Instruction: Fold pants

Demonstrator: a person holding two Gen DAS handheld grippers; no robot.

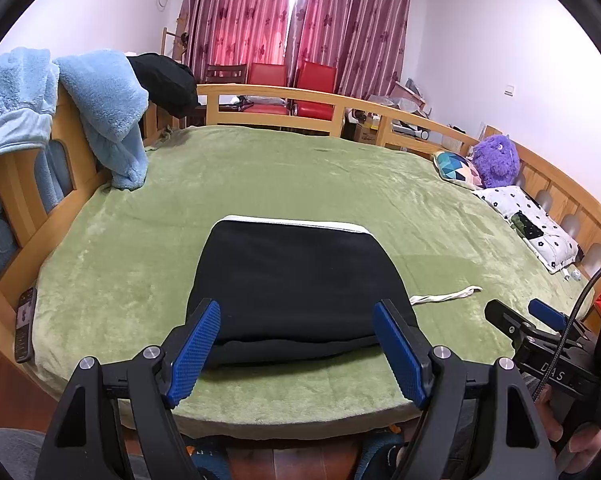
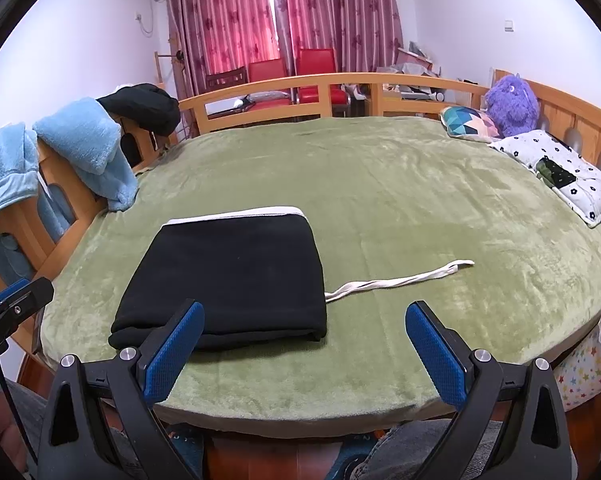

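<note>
Bedroom setting: a wooden-railed bed covered by a green fleece blanket, with maroon curtains and red chairs at 12 o'clock behind the far rail. At 9 to 10 o'clock in the left wrist view, a light-blue fleece garment and a dark garment hang over the rail, and a phone lies at the blanket's edge near 8 o'clock. Toward 6 o'clock of centre, near the bed's front edge, lie the pants: a compact black rectangle, layers stacked, with a white band showing along the far edge. A pale drawstring trails out of the packet's right side toward 3 o'clock, loose on the blanket. At 2 o'clock sit a patterned cushion, a purple plush toy and a flowered white pillow. Left claw: released, pads spread to either side of the packet's near edge, above it, gripping nothing. Right claw: likewise released and empty, its left pad over the packet's near right corner, its right pad over bare blanket. Judged from the layout, folding appears essentially complete; what seems to remain is tucking in the stray drawstring, if that is wanted.
</note>
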